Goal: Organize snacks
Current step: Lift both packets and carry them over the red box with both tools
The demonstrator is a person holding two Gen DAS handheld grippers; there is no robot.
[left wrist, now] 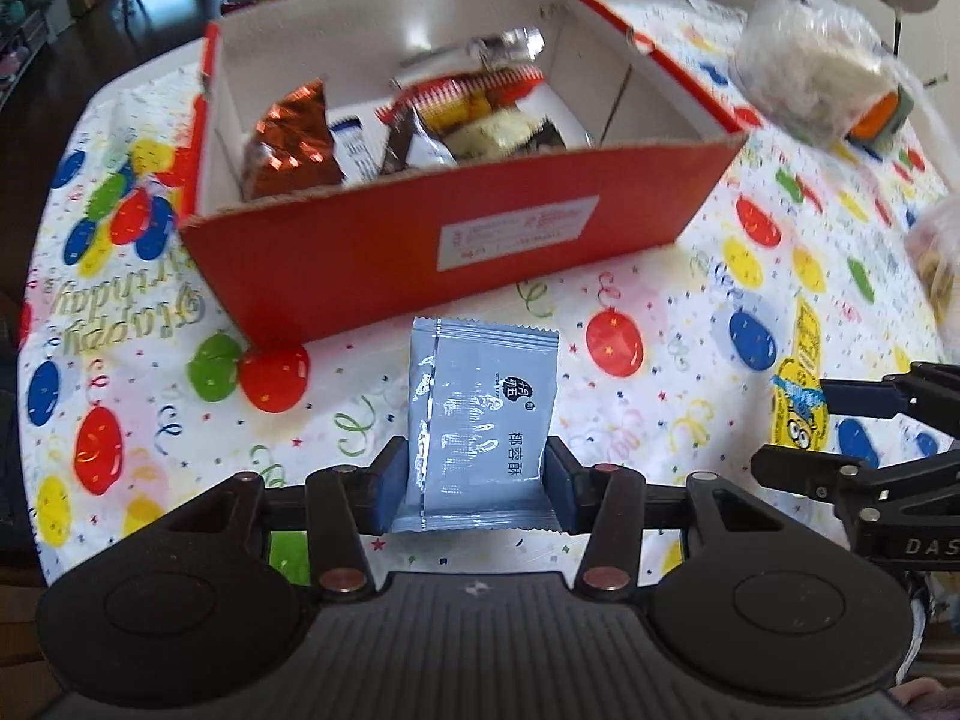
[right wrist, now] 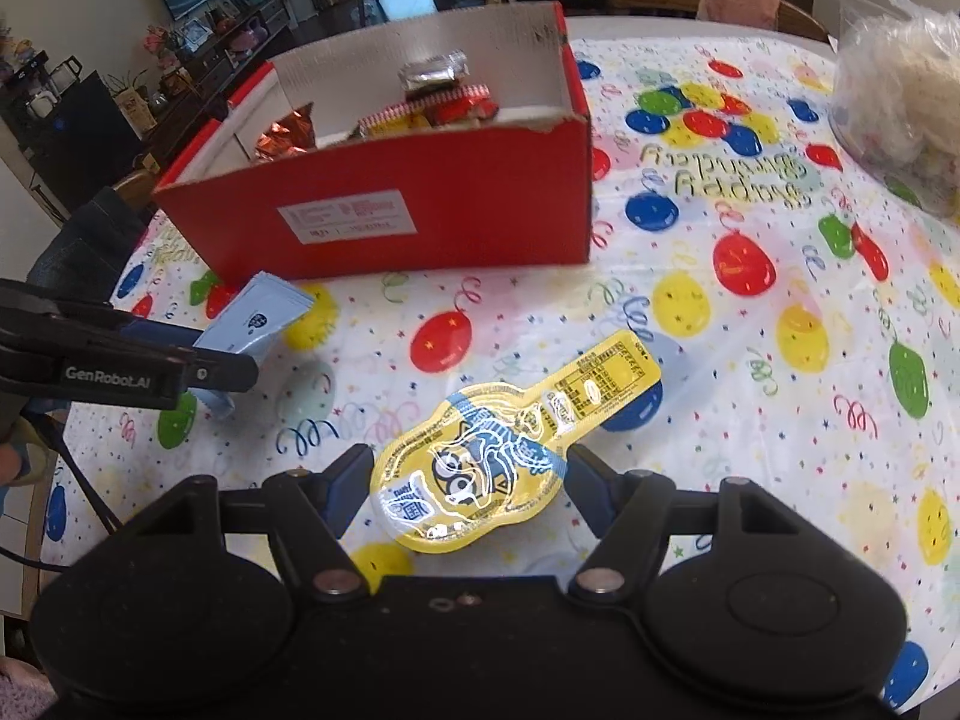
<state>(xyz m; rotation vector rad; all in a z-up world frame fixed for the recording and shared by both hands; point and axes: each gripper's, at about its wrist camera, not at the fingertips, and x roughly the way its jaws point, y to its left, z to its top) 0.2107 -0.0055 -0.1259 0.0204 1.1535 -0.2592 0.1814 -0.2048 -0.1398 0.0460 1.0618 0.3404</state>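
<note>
Left hand-held gripper: closed onto the pale blue foil snack packet, pads against its two long edges, packet pointing to 12 o'clock.
Right hand-held gripper: jaws set around the yellow cartoon-printed snack pouch; whether both pads touch it, I cannot tell.
Room: bare stretch of balloon-print cloth on the desk from 1 to 4 o'clock.
Container: red open cardboard box at 12 o'clock, holding several wrapped snacks.
Edge: clear plastic bag at 2 o'clock.
</note>
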